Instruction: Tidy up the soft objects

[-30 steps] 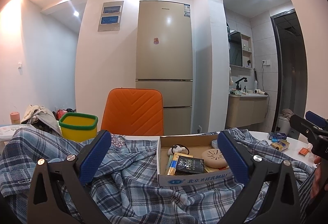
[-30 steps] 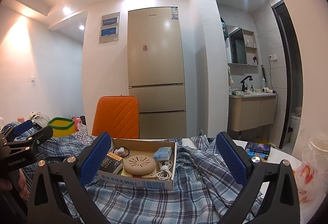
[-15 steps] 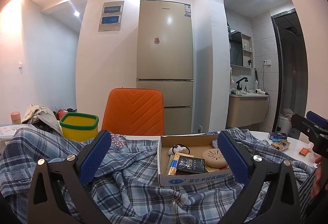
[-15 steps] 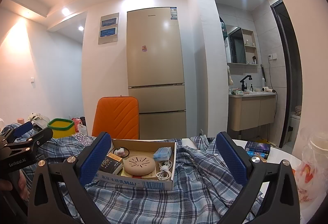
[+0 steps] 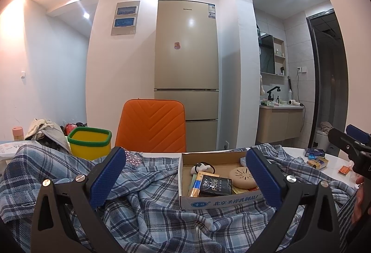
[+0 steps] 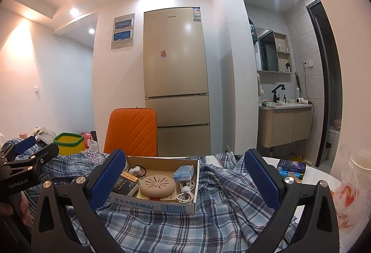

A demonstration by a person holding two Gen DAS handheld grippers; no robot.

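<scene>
Both tongs stand wide and hold nothing: the left tongs and the right tongs hover just above a rumpled blue plaid shirt spread over the white desk. On the shirt sits an open cardboard box with a round beige disc, a white cable and small packets. Behind the desk are an orange chair and a yellow bin with a green rim.
</scene>
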